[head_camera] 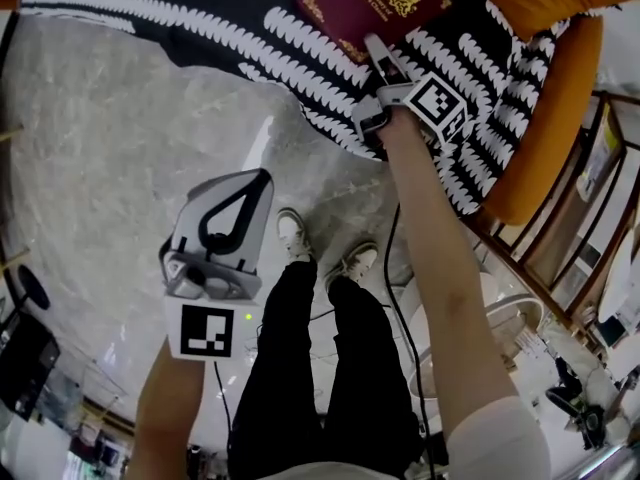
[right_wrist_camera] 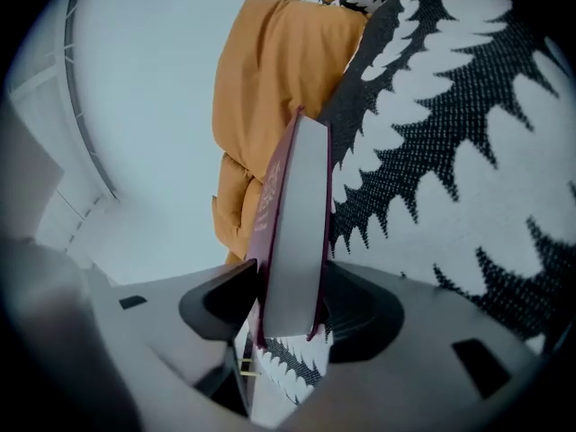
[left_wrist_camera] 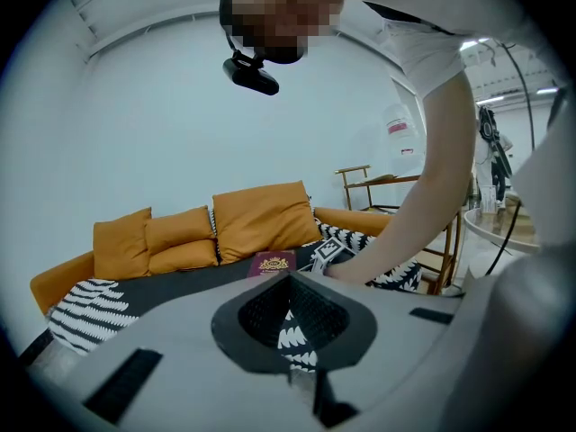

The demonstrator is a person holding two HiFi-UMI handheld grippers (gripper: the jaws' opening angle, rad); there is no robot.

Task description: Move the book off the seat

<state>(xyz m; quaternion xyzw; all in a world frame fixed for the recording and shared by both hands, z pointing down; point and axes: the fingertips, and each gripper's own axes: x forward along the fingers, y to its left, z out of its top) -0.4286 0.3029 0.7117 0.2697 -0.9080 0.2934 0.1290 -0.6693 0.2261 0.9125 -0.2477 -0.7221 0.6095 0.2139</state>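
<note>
Weak spot was the shallow grip. The right gripper (head_camera: 378,50) had its jaws clamped on only the near edge of the book (head_camera: 375,3), one on each cover. On lifting, the book could pivot and slip out (it looked fairly heavy). The lower jaw might also snag the seat (head_camera: 180,28) fabric. The left gripper (head_camera: 260,180) hung near left over the floor, jaws together, empty. Book was a maroon hardcover with gold crest and pale page block, flat on the seat, far right, beside the orange sofa arm (head_camera: 555,88).
</note>
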